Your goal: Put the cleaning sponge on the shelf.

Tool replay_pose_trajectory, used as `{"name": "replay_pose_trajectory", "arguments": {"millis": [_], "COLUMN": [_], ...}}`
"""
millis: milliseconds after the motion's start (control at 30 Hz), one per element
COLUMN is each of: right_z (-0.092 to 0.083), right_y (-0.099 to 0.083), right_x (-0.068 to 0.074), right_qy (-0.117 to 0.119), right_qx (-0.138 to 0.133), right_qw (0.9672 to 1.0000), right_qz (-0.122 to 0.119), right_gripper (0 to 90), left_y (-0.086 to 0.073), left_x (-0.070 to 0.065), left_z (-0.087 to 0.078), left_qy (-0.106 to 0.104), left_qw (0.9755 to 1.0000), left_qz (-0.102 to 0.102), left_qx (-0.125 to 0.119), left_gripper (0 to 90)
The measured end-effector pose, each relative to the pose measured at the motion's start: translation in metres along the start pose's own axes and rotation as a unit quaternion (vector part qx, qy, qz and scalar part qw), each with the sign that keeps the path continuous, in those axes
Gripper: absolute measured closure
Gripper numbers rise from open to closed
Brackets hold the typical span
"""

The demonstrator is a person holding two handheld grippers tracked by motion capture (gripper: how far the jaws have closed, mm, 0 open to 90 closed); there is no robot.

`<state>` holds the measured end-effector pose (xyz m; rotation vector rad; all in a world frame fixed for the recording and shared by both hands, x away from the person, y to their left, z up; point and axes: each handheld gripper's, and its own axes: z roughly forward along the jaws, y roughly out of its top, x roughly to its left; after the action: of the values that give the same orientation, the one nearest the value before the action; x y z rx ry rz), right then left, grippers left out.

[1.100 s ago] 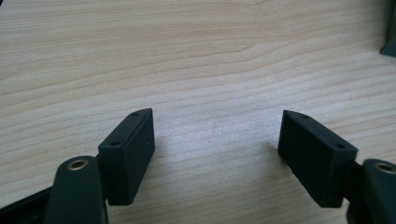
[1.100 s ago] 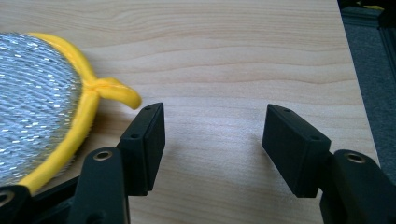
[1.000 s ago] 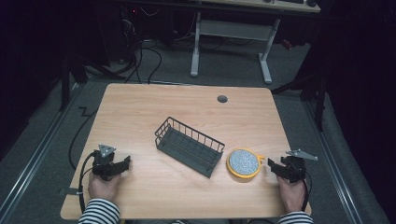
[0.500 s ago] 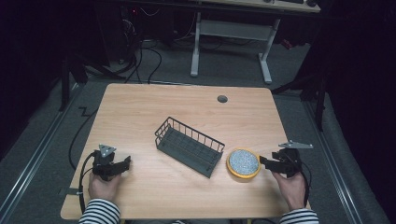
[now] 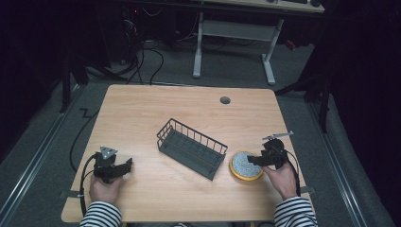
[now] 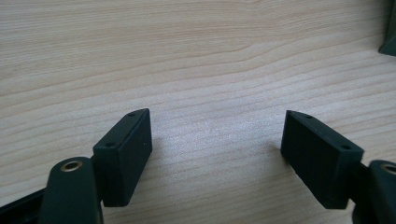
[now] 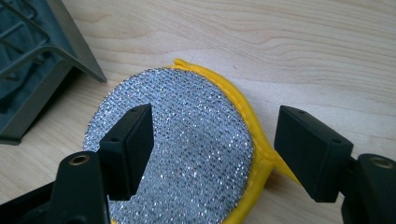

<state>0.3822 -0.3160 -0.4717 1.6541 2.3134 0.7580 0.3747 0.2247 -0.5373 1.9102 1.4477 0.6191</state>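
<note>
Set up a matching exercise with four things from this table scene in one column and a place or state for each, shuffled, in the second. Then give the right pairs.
1. scrub pad
2. wire basket
3. left gripper
4. right gripper

A. open over bare wood near the table's front left
B. dark, at the table's middle
C. open, jaws over the silver disc
D. round, silver face, yellow rim, right of the rack

Pairs: 1-D, 2-B, 3-A, 4-C
</note>
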Motion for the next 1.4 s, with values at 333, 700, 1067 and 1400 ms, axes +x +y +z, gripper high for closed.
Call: {"name": "replay_pose_trajectory", "arguments": {"millis": [333,700,1067,1400], "right_z": [0.016,0.025,0.018,0.004], "right_y": [0.010,0.006,0.004,0.004], "right_x": [-0.008,-0.021,-0.020,-0.019], "right_qy": [0.005,0.060,0.060,0.057], "right_qx": [0.047,0.059,0.046,0.016], "right_qw": [0.9988,0.9961,0.9970,0.9982], "right_qz": [0.011,0.027,0.014,0.005], "right_gripper": [27.8,54.5,80.5,81.4], "left_y": [0.000,0.000,0.000,0.000], "left_x": [0.000,0.000,0.000,0.000], "left_z": [0.000,0.000,0.000,0.000], "left_qy": [0.000,0.000,0.000,0.001], "left_qw": [1.0000,1.0000,1.0000,1.0000], "left_qz": [0.000,0.000,-0.001,-0.001], "left_qx": [0.000,0.000,0.000,-0.001], "left_gripper": [25.1,25.1,25.1,26.8]}}
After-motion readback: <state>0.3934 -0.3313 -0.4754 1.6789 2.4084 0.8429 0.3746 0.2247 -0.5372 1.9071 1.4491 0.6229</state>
